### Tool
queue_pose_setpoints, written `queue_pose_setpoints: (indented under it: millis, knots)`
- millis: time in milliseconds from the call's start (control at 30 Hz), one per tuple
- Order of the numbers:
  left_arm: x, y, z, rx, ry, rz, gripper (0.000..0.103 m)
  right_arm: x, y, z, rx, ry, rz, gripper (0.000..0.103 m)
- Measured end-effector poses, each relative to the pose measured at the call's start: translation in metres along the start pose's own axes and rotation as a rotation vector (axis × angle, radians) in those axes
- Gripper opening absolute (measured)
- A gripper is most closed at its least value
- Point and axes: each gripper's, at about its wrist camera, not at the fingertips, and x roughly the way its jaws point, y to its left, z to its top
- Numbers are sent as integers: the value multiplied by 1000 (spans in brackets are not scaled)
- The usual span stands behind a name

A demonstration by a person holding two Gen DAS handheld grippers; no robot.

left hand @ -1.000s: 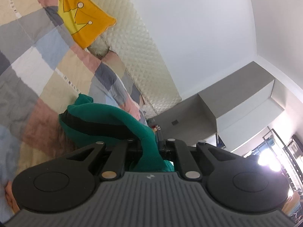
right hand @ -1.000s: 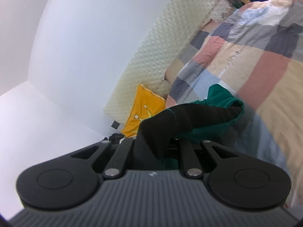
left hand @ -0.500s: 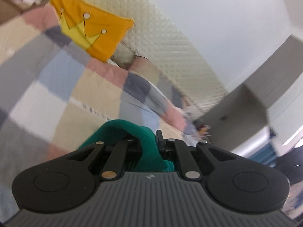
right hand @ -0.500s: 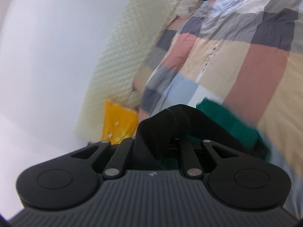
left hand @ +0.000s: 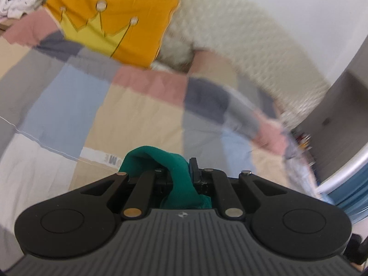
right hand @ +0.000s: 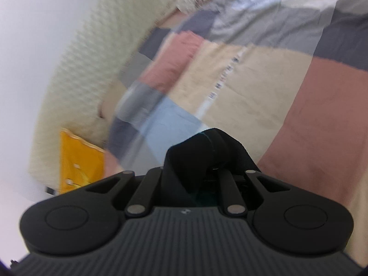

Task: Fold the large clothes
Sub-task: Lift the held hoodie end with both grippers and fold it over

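Left gripper (left hand: 181, 177) clamped on green garment (left hand: 177, 172); fingertips buried in cloth. Right gripper (right hand: 207, 172) pinches garment's black band (right hand: 204, 156); tips hidden. Rest of garment out of view. Beneath: patchwork bedspread (left hand: 128, 115), blurred. Yellow crown cushion (left hand: 115, 27), quilted headboard (left hand: 241, 46), white wall (right hand: 34, 34).

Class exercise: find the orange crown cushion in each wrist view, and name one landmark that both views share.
Left wrist view: the orange crown cushion lies upper left, at the head of the bed.
Right wrist view: the same cushion shows blurred at lower left, beside the gripper body.
Shared landmark: the patchwork quilt.
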Motion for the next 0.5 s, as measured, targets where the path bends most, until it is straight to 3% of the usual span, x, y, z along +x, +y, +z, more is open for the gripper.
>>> queue_pose_setpoints:
  millis: [167,267,500]
  knots:
    - [94,32,-17,-22,95,56,11,63,-31,-11,-4,48,-81,14]
    - [130,47,-28,-12,133,53,12,86,-51,-18,21,80,-82,14]
    - [135,47,-32,53,127,34,14,77,-48,-20,2,102,-69,19]
